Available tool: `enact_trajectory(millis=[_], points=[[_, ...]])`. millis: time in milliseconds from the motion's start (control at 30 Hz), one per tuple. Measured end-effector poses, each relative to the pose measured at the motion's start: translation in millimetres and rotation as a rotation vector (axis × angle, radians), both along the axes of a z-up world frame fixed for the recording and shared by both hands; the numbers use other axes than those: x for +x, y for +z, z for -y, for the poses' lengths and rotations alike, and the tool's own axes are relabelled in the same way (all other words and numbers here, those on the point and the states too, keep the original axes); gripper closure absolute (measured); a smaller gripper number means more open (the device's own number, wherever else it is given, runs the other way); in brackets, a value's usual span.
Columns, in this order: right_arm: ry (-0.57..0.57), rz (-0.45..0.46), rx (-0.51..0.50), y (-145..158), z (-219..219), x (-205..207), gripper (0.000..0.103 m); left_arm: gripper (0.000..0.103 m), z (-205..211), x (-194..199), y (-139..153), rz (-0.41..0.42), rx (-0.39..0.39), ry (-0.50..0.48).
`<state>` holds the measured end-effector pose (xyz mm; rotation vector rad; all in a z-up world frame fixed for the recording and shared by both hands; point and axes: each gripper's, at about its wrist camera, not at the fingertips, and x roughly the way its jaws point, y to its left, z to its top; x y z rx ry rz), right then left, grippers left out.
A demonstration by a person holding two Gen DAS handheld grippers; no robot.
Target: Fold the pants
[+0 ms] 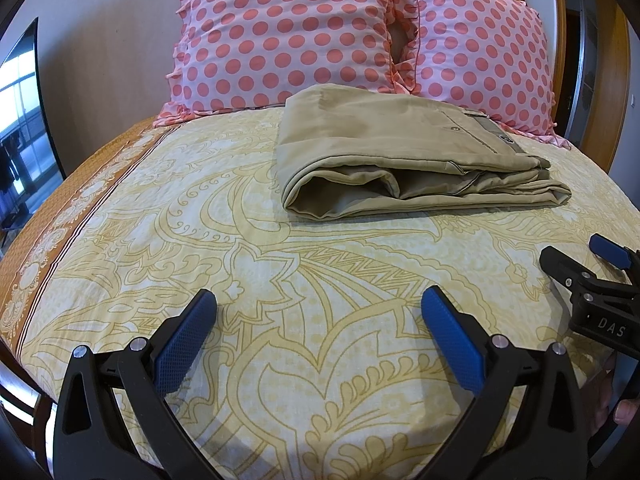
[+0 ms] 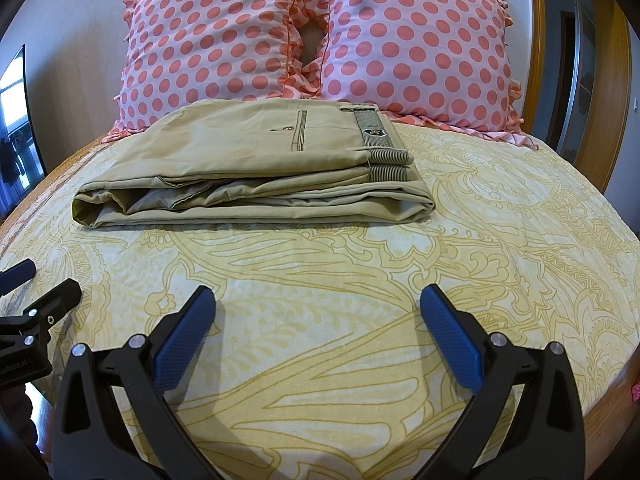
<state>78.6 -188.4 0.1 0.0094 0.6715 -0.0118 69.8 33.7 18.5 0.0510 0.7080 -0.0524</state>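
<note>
Khaki pants (image 1: 404, 152) lie folded into a compact rectangle on the bed, just in front of the pillows; they also show in the right wrist view (image 2: 256, 168), waistband to the right. My left gripper (image 1: 318, 300) is open and empty, hovering over the bedspread well short of the pants. My right gripper (image 2: 318, 300) is open and empty too, also short of the pants. Each gripper shows at the edge of the other's view: the right gripper (image 1: 576, 256) at the right, the left gripper (image 2: 44, 280) at the left.
The bed carries a yellow patterned bedspread (image 1: 280, 280) with an orange border on the left. Two pink polka-dot pillows (image 2: 216, 40) (image 2: 416, 48) lean at the head. A wooden headboard (image 2: 540, 40) and a doorway stand at the right.
</note>
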Motion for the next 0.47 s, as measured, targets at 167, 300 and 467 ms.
enact_trajectory(millis=[167,300,467], points=[[0.001,0.001,0.000,-0.2,0.0,0.0,0.002,0.001,0.8,-0.1,0.3,0.006,0.002,-0.001],[0.001,0.001,0.000,-0.2,-0.1,0.1,0.002,0.001,0.9,-0.4,0.6,0.007,0.002,-0.007],[0.000,0.001,0.000,-0.4,-0.4,0.1,0.002,0.001,1.8,1.2,0.9,0.000,0.003,-0.009]])
